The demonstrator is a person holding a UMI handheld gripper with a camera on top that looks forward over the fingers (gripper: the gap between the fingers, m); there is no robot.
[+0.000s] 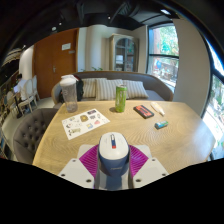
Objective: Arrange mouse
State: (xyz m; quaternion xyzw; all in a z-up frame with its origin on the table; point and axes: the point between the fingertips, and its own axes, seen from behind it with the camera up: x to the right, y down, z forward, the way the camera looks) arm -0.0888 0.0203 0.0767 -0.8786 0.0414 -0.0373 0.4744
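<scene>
**Gripper view: mouse clamped, held over near table edge**

Gripper view shows the gripper [112,163] with both fingers closed in on the mouse [112,152]; the magenta pads [88,160] press its left and right flanks, no gap visible on either side. Mouse is white/grey, lengthways along the fingers, nose pointing away toward the table centre. It looks lifted or just at the surface of the wooden table [175,140]; contact underneath is hidden, can't tell.

Step in hand, my read: carrying the mouse to its placement spot. To do it well, keep the squeeze even on both flanks so it doesn't yaw, lower flat, release only once the base sits on the wood. Bare wood lies just ahead of the fingers; the leaflet [85,122] is ahead-left, so stay right of it.

Further out: green can [120,98] upright beyond, clear pitcher [68,92] far left, dark phone-like item [144,111] and a small teal object [161,125] to the right, all well apart from the mouse.

Pose: gripper level-ish, tilted slightly down, aimed straight across the table. Hand not visible.
</scene>
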